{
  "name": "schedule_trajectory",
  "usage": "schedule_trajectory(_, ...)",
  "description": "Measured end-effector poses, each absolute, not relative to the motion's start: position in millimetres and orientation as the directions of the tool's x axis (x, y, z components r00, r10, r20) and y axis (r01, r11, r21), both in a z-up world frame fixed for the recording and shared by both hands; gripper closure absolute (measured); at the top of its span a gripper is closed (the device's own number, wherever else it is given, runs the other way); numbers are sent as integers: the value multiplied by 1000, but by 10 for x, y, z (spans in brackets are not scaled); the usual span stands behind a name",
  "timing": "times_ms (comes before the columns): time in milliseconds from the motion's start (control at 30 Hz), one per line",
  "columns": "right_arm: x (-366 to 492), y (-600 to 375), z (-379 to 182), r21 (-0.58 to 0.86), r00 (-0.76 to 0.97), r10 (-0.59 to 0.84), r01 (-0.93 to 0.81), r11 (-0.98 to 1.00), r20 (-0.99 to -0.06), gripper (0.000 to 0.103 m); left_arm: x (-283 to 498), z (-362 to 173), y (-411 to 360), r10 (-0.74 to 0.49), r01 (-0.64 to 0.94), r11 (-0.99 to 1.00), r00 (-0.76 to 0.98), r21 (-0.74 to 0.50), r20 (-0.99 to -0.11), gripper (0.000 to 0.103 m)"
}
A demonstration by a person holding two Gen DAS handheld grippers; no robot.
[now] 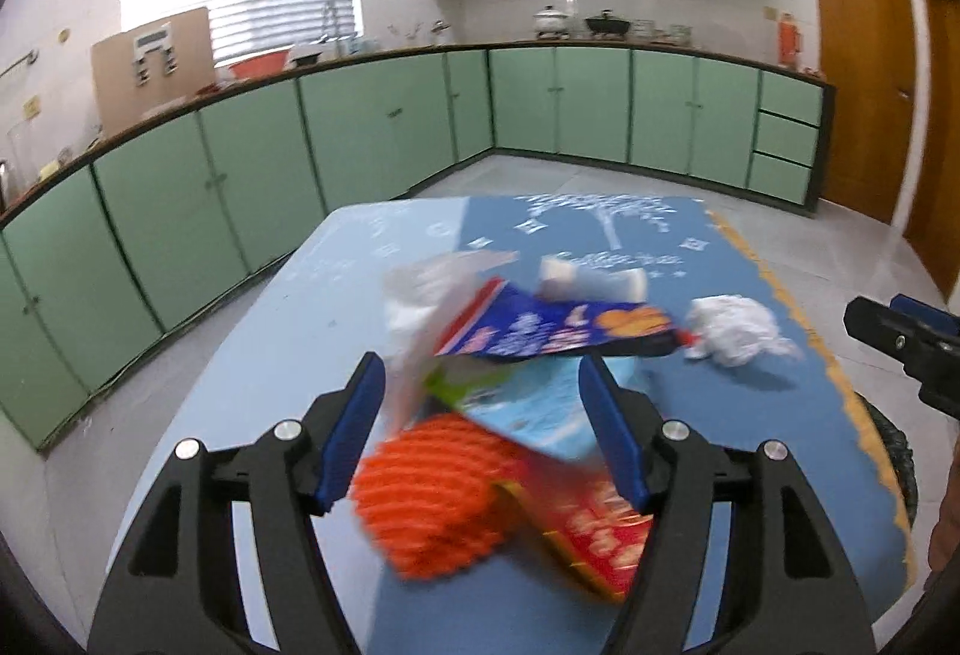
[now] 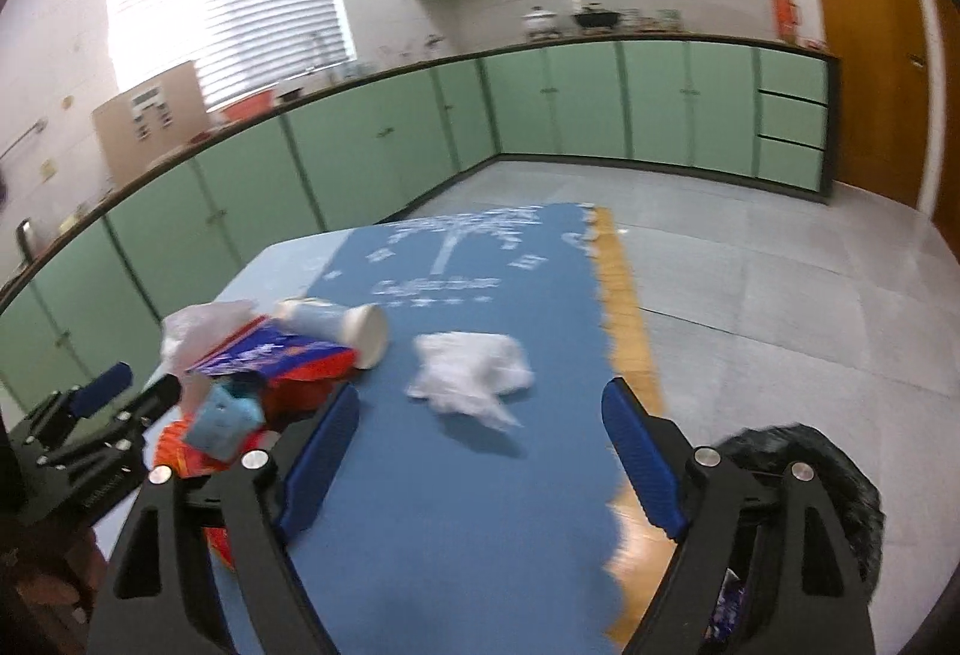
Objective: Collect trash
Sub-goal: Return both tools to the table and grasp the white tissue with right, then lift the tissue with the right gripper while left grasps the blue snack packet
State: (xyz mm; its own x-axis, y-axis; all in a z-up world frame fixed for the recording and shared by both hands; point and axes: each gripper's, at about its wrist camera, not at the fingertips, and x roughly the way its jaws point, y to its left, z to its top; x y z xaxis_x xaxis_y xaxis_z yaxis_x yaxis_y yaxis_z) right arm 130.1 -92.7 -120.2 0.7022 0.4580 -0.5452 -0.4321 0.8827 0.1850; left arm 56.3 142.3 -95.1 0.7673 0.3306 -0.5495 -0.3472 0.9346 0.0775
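A heap of trash lies on the blue-clothed table (image 1: 270, 355): an orange ribbed piece (image 1: 438, 499), a red packet (image 1: 600, 541), a light blue packet (image 1: 528, 415), a dark blue snack wrapper (image 1: 558, 331), a clear plastic bag (image 1: 432, 295) and a tipped white cup (image 1: 591, 283). My left gripper (image 1: 486, 433) is open, its pads either side of the orange piece and packets without pressing them. A crumpled white tissue (image 2: 468, 373) lies apart to the right. My right gripper (image 2: 486, 451) is open just short of it, with only the cloth (image 2: 480, 535) between its fingers.
A bin with a black liner (image 2: 804, 475) stands beside the table's right edge, a wrapper (image 2: 726, 607) inside it. Green cabinets (image 1: 360, 127) run along the far walls under a cluttered counter. A wooden door (image 1: 864, 73) is at the right. Grey floor surrounds the table.
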Motion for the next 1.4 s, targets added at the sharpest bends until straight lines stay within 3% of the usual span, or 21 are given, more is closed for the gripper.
schedule_trajectory(167, 1332, -577, -1250, 139, 682, 461, -472, 870, -568, 27, 510, -977, 1630, 313, -361, 932, 763, 29, -566, 39)
schedule_trajectory(467, 1745, -664, -1571, 102, 671, 347, -376, 921, -655, 28, 688, -1022, 1459, 214, -279, 960, 787, -25, -578, 39)
schedule_trajectory(600, 1889, -637, -1693, 92, 657, 329, -368, 925, -678, 34, 761, -1042, 1389, 202, -259, 966, 792, -17, -576, 39)
schedule_trajectory(767, 2041, -566, -1864, 120, 586, 347, -390, 913, -732, 57, 826, -1066, 1336, 181, -238, 971, 794, -23, -580, 39)
schedule_trajectory(833, 2057, -555, -1925, 142, 554, 364, -401, 905, -749, 76, 839, -1082, 1293, 169, -224, 974, 796, -23, -581, 38)
schedule_trajectory(933, 2049, -548, -1935, 154, 543, 380, -416, 896, -749, 97, 828, -1079, 1214, 148, -196, 980, 804, -22, -576, 37)
schedule_trajectory(1400, 1947, -842, -1593, 167, 614, 394, -394, 904, -684, 99, 1180, -1164, 900, 157, -118, 988, 802, 104, -577, 33)
